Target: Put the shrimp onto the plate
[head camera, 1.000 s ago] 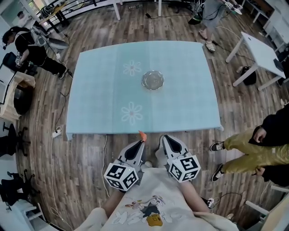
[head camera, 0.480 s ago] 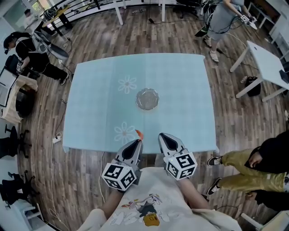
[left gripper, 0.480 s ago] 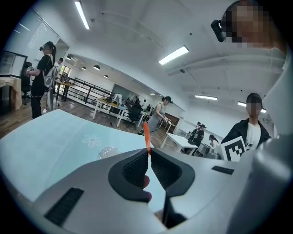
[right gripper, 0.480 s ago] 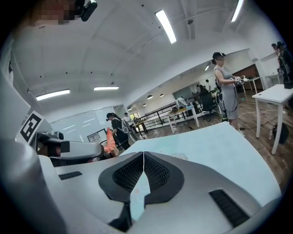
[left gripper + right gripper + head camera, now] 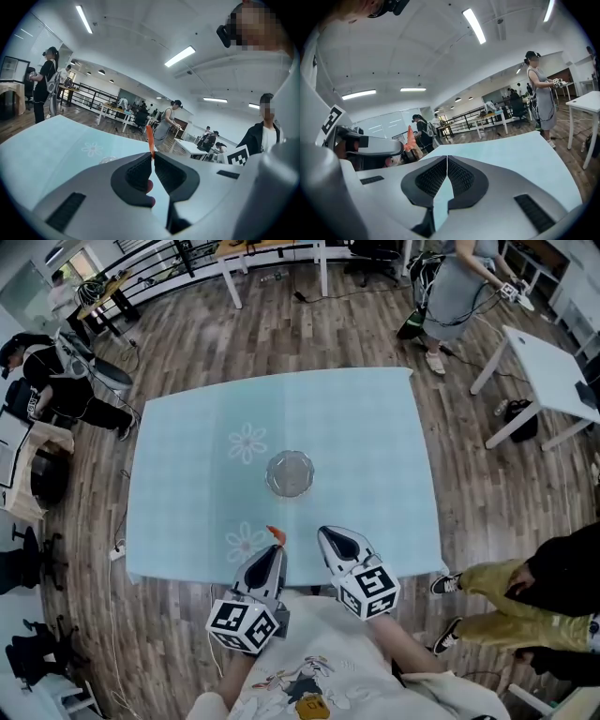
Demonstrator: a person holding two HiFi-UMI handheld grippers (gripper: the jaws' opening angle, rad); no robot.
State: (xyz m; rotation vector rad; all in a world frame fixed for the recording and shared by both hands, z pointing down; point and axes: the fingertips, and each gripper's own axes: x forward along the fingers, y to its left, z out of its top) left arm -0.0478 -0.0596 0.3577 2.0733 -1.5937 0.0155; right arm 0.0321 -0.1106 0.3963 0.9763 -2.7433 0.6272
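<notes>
My left gripper (image 5: pixel 274 549) is shut on an orange shrimp (image 5: pixel 275 534), whose tail sticks out past the jaw tips over the table's near edge. The same shrimp (image 5: pixel 149 138) rises as a thin orange strip between the closed jaws in the left gripper view, and in the right gripper view the shrimp (image 5: pixel 409 137) shows to the left. A clear glass plate (image 5: pixel 290 473) sits mid-table, ahead of both grippers. My right gripper (image 5: pixel 327 540) is shut with nothing in it, beside the left one.
A light blue cloth with white flower prints covers the table (image 5: pixel 375 446). Several people stand or sit around the room; one in tan trousers (image 5: pixel 516 568) sits at the right. A white desk (image 5: pixel 544 362) stands at far right.
The table and plate have drawn closer to me. Both grippers now reach over the table's near edge, and the left still holds the shrimp.
</notes>
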